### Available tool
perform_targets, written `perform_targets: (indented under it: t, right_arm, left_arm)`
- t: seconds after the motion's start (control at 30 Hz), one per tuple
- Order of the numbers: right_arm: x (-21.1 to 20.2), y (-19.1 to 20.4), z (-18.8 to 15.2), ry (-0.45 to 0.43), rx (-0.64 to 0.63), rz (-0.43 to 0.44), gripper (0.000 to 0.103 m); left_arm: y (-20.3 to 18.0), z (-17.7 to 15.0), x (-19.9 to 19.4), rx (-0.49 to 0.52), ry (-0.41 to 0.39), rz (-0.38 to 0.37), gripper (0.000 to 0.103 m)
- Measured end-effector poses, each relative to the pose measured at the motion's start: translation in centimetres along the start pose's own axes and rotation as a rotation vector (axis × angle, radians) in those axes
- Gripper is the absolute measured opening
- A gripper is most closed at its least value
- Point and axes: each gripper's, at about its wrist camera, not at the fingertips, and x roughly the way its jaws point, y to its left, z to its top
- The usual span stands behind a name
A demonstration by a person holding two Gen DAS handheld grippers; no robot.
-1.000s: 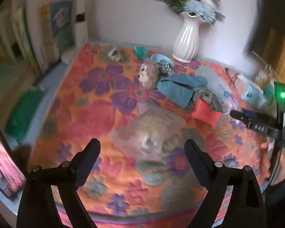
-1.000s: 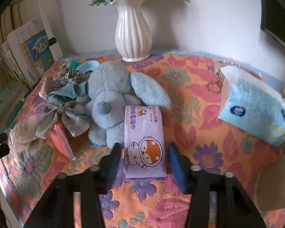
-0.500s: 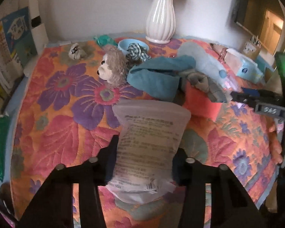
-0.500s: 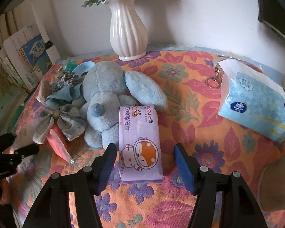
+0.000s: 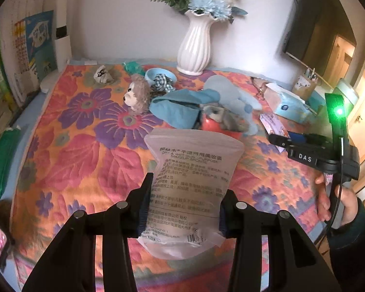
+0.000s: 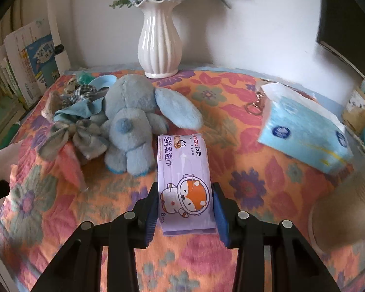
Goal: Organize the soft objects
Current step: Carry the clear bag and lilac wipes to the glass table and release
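Here the left gripper (image 5: 185,204) is clamped on the sponge bag (image 5: 191,194), lifted over the cloth (image 5: 68,150), and the right gripper (image 6: 185,206) squeezes the wipes pack (image 6: 185,182); both 2 look light, soft and slippery, so hold mid-body.

Table (image 6: 267,194) covered by a floral cloth (image 5: 68,160). Resting on it: white vase (image 6: 158,46) (at the back edge), blue plush dog (image 6: 131,126), tissue pack (image 6: 304,133), key ring (image 6: 253,107), small brown plush (image 5: 137,95), blue bowl (image 5: 155,74).
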Motion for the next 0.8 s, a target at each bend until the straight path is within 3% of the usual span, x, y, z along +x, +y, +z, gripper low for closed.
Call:
perform_targets:
  t: [0.17,0.3,0.53,0.8]
  right_arm:
    - [-2.1,-1.6,-3.5,0.047,0.095,0.037,0.040]
    - [-5.3,-4.0,-6.4,0.072,0.188,0.087,0.040]
    - [-11.6,-12.0,-9.8,0.074,0.343,0.026,0.040]
    - [-17.7,-19.8,-12.2,0.025,0.436,-0.040,0.040]
  left_arm:
    - [-1.7,-0.8,-0.5,0.001,-0.002,-0.047,0.041]
    - [-5.0,-1.1,0.0,0.061,0.020,-0.098,0.041]
    - [-12.2,-0.3,1.5,0.167,0.039,-0.225,0.041]
    - [-23.6,0.8,3.0,0.345,0.066,-0.335,0.041]
